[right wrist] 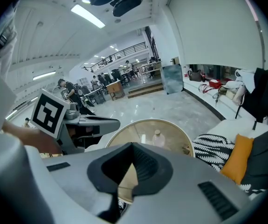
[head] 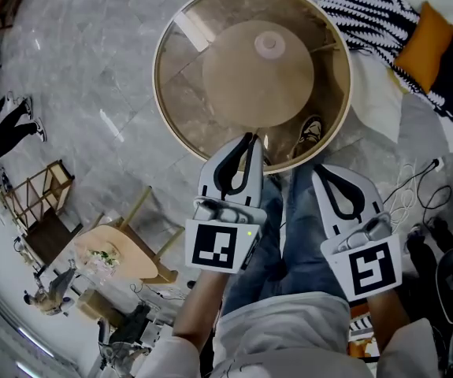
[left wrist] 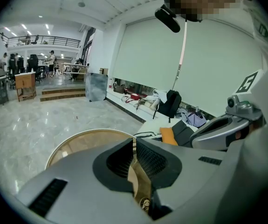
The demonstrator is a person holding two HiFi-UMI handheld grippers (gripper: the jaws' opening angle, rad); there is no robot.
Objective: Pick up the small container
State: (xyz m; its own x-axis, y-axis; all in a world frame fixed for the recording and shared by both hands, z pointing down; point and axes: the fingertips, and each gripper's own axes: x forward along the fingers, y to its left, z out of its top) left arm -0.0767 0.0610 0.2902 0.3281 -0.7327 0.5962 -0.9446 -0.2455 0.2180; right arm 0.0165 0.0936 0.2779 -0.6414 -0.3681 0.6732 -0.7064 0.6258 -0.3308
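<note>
The small container (head: 269, 44), a pale pinkish bottle with a cap, stands upright near the middle of a round glass table (head: 167, 93) with a gold rim. In the right gripper view the container (right wrist: 158, 136) shows just beyond the jaws. My left gripper (head: 250, 138) hovers over the table's near edge, shut with nothing between its fingers. My right gripper (head: 321, 172) hangs a little nearer to me, just off the table's rim, also shut and empty. The left gripper view shows the shut left gripper (left wrist: 134, 141) over the table (left wrist: 78, 141); the container is hidden there.
A black-and-white striped cushion (head: 368, 10) and an orange cushion (head: 427, 42) lie on a sofa at the table's far right. A shoe (head: 311, 130) shows through the glass. Cables (head: 415, 183) trail on the floor at right. A small wooden table (head: 120, 250) stands at left.
</note>
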